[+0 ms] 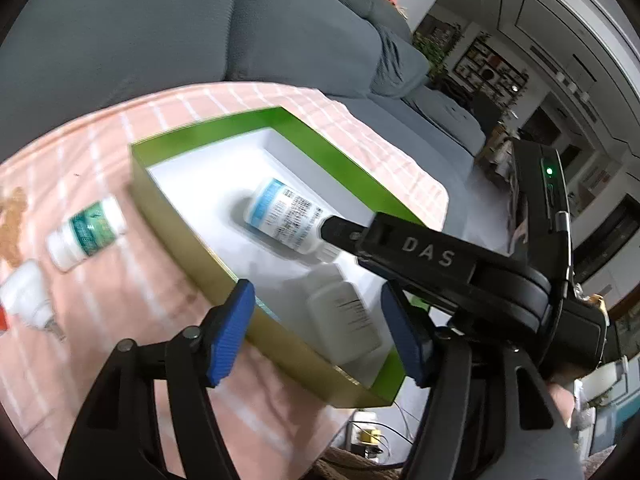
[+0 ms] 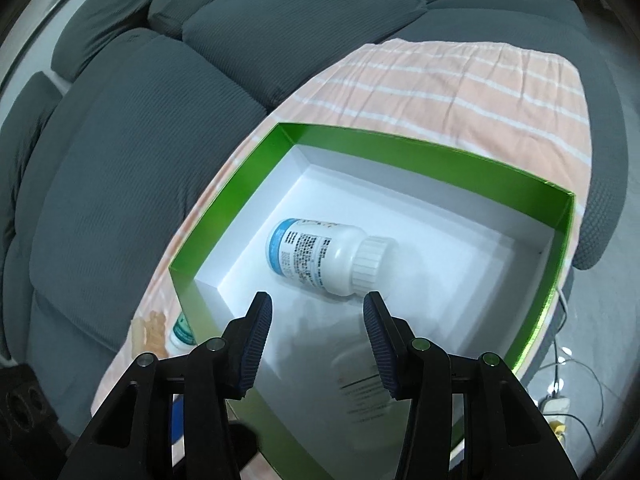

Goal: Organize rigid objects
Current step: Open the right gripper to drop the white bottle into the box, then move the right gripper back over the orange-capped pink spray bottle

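A green box [image 1: 340, 160] with a white inside lies on a pink striped cloth [image 1: 120, 280]. In it, on its side, rests a white bottle with a blue label [image 1: 284, 216] [image 2: 320, 256]. A plain white bottle [image 1: 344, 320] [image 2: 358, 388], blurred, is in the box's near corner. My left gripper [image 1: 316, 290] is open above it, its blue pads clear of the bottle on both sides. My right gripper [image 2: 317, 299] is open over the box floor with nothing pressed between its pads; one of its fingers [image 1: 340, 234] reaches over the blue-label bottle's cap.
On the cloth left of the box [image 2: 400, 148] lie a green-label bottle [image 1: 86, 234] [image 2: 182, 334], a white bulb-like object [image 1: 28, 300] and a brown item [image 1: 14, 220]. A grey sofa [image 1: 200, 20] rises behind. A power strip with cables [image 1: 368, 436] lies on the floor.
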The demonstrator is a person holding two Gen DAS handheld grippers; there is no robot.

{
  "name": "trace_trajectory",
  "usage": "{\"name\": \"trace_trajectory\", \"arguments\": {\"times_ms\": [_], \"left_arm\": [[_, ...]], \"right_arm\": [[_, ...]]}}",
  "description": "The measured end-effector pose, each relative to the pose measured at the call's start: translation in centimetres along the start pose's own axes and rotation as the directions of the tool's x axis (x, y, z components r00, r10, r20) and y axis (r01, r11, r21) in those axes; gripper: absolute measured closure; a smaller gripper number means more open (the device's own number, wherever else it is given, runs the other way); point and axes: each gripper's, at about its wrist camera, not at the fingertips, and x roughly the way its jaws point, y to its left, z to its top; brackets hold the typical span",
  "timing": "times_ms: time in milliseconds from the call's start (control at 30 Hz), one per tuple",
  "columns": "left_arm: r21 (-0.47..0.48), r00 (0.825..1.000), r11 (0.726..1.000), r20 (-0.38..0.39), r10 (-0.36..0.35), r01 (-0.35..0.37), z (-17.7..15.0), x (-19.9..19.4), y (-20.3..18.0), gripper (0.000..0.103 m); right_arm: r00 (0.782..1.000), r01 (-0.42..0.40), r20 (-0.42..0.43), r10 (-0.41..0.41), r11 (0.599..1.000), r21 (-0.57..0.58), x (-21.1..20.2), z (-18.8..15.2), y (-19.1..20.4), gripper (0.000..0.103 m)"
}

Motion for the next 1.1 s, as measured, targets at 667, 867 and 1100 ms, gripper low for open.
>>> {"name": "trace_trajectory", "arguments": {"times_ms": [667, 867, 1100], "left_arm": [[-0.546, 0.839, 0.752, 0.151, 0.522, -0.37, -5.4, -12.9, 10.7, 0.014], [-0.671, 0.744, 0.618, 0.148, 0.652, -0.408, -9.7, -16.6, 14.0, 0.011], [-0.74, 0.682, 0.503, 0.083, 0.727, -0.446, -12.1, -18.6, 17.2, 0.003]], "right_arm": [[0.993, 0.072, 0.098, -0.058, 0.987, -0.145, -2.0, -1.2, 5.7, 0.014], [0.991, 0.102, 0.104, -0.078, 0.961, -0.256, -1.8, -2.4, 8.4, 0.013], [0.998, -0.012, 0.053, 0.032, 0.942, -0.336, -1.3, -4.2, 11.9, 0.004]]}}
